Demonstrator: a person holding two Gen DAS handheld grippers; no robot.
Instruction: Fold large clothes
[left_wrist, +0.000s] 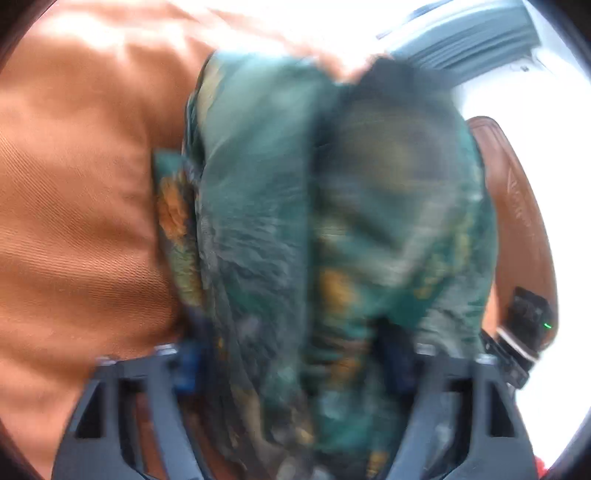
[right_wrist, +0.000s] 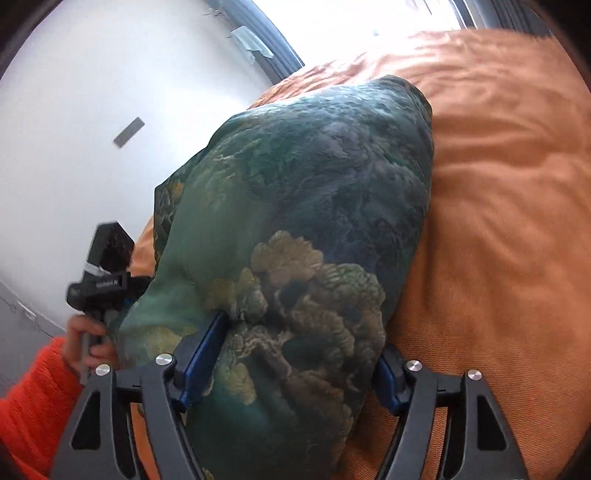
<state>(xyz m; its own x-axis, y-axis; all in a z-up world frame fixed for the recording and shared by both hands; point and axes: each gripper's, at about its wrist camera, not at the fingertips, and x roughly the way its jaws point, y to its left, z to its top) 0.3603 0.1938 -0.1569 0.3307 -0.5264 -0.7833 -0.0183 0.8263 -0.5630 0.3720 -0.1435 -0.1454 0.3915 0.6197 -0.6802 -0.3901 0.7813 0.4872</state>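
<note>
Green garment (right_wrist: 295, 240) fills both wide-spread fingers' gaps, grip unclear; only right view shows left gripper (right_wrist: 107, 280).

Both wrists close on cloth (left_wrist: 314, 221) (shared)

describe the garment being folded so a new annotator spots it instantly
Start at the wide orange bedspread. Draped over it, bunched between the right gripper fingers, is a thin teal-green printed garment. Its tan cloud-like motifs and mottled blue patches separate it from the plain orange fabric.
</note>
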